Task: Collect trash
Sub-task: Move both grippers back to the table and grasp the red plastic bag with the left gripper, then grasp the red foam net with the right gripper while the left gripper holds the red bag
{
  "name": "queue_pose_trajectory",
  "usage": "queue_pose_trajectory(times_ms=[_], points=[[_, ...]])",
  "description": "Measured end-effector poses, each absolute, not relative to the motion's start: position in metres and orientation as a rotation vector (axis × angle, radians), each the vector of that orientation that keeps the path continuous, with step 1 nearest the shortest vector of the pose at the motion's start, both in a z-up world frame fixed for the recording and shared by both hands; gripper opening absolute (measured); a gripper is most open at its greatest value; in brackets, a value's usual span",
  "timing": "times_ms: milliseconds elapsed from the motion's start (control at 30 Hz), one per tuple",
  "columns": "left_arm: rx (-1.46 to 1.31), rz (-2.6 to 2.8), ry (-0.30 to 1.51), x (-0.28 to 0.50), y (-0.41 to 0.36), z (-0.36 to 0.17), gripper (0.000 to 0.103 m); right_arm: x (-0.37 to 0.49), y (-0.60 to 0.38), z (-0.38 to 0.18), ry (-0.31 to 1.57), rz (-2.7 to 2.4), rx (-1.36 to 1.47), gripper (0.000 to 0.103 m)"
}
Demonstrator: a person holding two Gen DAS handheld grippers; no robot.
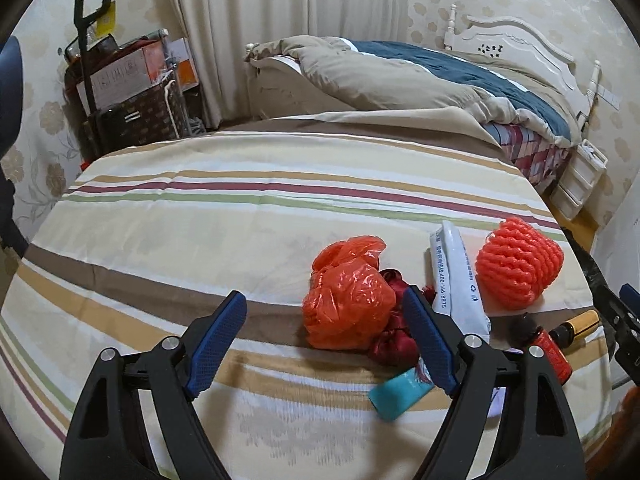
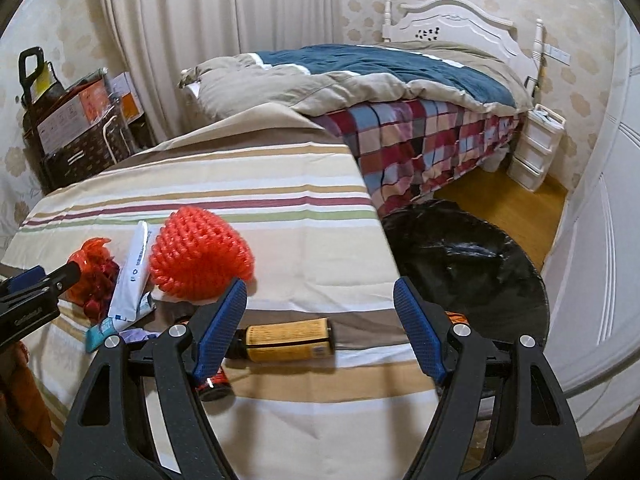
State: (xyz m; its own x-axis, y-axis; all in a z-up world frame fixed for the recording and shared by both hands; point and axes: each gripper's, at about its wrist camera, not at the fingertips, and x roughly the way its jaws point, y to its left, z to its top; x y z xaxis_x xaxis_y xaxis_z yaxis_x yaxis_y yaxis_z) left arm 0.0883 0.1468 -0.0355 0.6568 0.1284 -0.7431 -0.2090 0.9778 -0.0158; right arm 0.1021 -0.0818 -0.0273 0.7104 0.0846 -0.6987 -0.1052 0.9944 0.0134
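Left hand-held gripper gaped wide, empty, beside my orange plastic bag near the bed's right edge. Right hand-held gripper stood open over the yellow-labelled bottle.

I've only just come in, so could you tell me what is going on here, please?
A person is clearing trash off a striped cloth, with a gripper in each hand. Both grippers are open and empty. The left gripper hangs by a crumpled orange plastic bag; the right gripper hangs over a yellow-labelled bottle lying on its side. A red foam net and a white packet also lie there. A black-lined bin stands beside the cloth's edge.
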Motion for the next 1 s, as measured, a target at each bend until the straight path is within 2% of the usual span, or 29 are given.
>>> queue_pose_trajectory(times_ms=[133,200,400,800,900,1000], points=[[-0.105,0.156,0.853,0.09,0.149,-0.041,0.063,0.103,-0.076,-0.03,0.781,0.113,-0.035,0.074],[-0.11,0.14,0.859,0.09,0.15,-0.043,0.052,0.104,-0.073,-0.03,0.783,0.117,-0.039,0.074],[-0.139,0.09,0.854,0.085,0.157,-0.042,0.042,0.107,-0.065,-0.032,0.789,0.133,-0.051,0.074],[-0.155,0.113,0.811,0.073,0.173,-0.029,0.04,0.111,-0.042,-0.03,0.79,0.177,-0.073,0.074],[-0.127,0.14,0.788,0.07,0.177,-0.025,0.04,0.114,-0.034,-0.028,0.79,0.194,-0.079,0.081],[-0.127,0.163,0.782,0.067,0.184,-0.024,0.04,0.119,-0.025,-0.028,0.798,0.215,-0.084,0.081]])
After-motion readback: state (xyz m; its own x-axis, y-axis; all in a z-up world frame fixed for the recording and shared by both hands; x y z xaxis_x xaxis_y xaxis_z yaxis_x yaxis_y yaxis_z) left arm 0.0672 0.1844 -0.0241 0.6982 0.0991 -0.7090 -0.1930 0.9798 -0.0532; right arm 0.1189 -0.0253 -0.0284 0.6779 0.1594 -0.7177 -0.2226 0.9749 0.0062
